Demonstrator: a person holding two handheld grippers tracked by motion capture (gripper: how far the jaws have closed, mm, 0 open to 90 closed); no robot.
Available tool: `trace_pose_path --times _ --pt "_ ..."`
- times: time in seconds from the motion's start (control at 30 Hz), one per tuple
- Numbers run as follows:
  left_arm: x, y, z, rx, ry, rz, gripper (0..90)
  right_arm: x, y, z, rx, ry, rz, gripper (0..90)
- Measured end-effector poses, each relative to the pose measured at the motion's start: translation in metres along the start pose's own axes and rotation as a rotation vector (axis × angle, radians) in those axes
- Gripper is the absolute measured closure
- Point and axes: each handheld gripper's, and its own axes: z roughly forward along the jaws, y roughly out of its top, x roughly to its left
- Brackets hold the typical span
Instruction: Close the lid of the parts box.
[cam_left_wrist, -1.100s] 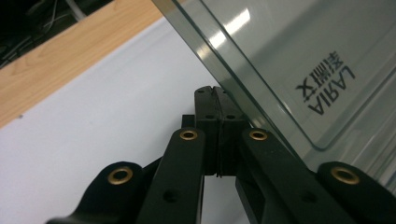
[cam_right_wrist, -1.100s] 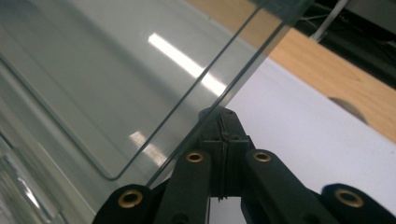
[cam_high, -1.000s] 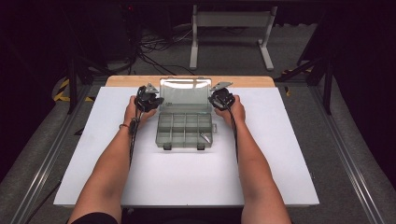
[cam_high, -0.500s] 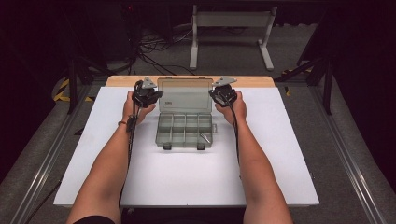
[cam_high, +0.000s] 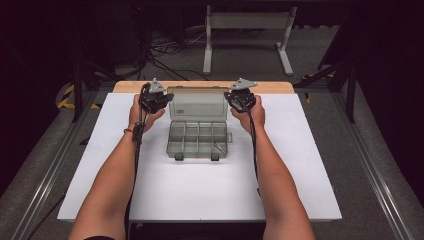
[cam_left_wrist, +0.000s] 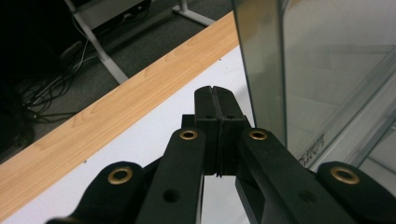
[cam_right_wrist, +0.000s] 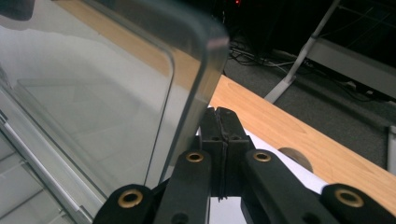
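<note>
A clear plastic compartment box (cam_high: 197, 139) sits mid-table with its lid (cam_high: 196, 104) swung open and tilted up at the back. My left gripper (cam_high: 156, 100) is at the lid's left corner and my right gripper (cam_high: 241, 97) at its right corner. In the left gripper view my left gripper (cam_left_wrist: 215, 100) is shut with nothing between the jaws, and the lid's edge (cam_left_wrist: 261, 70) stands just to its right. In the right gripper view my right gripper (cam_right_wrist: 219, 121) is shut and empty, and the lid's rounded corner (cam_right_wrist: 201, 70) leans over its left jaw.
A small metal piece (cam_high: 218, 146) lies in the box's right front compartment. The white tabletop (cam_high: 200, 190) ends in a wooden strip (cam_high: 200, 85) at the back. Beyond it stand a metal frame (cam_high: 247, 30) and floor cables (cam_high: 165, 50).
Both hands have risen a little beside the lid's two corners. The jaws stay shut and the box's base has not moved.
</note>
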Motion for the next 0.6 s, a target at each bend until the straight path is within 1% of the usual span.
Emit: trace_pose_path --times 0.03,0.07,0.1,0.23,0.33,0.4,0.47,0.53,0.57,0.6 --pt "0.0 0.001 -0.002 -0.012 -0.003 -0.004 89.6 0.0 0.001 -0.002 -0.002 -0.001 -0.004 90.0" --pt "-0.001 0.003 -0.005 -0.013 0.011 0.006 89.6 0.001 0.002 -0.004 -0.008 -0.004 -0.006 90.0" --pt "-0.001 0.004 -0.006 -0.014 0.009 0.01 89.6 0.002 0.004 -0.006 -0.018 -0.004 -0.001 90.0" --pt "-0.003 0.01 -0.015 -0.03 0.014 0.024 89.6 0.004 0.007 -0.014 -0.029 -0.014 -0.014 90.0" --pt "-0.004 0.013 -0.02 -0.037 0.018 0.031 89.6 0.004 0.009 -0.017 -0.034 -0.015 -0.012 90.0" --pt "-0.005 0.015 -0.024 -0.043 0.016 0.035 89.6 0.006 0.011 -0.02 -0.042 -0.024 -0.019 90.0" --pt "-0.006 0.017 -0.027 -0.043 0.02 0.042 89.6 0.006 0.012 -0.023 -0.047 -0.02 -0.021 90.0" --pt "-0.006 0.019 -0.03 -0.045 0.024 0.056 89.6 0.007 0.013 -0.026 -0.044 -0.027 -0.025 90.0" --pt "-0.007 0.02 -0.031 -0.046 0.028 0.056 89.6 0.007 0.014 -0.027 -0.046 -0.026 -0.028 90.0" --pt "-0.008 0.021 -0.032 -0.049 0.024 0.053 89.6 0.008 0.014 -0.028 -0.048 -0.024 -0.029 90.0"
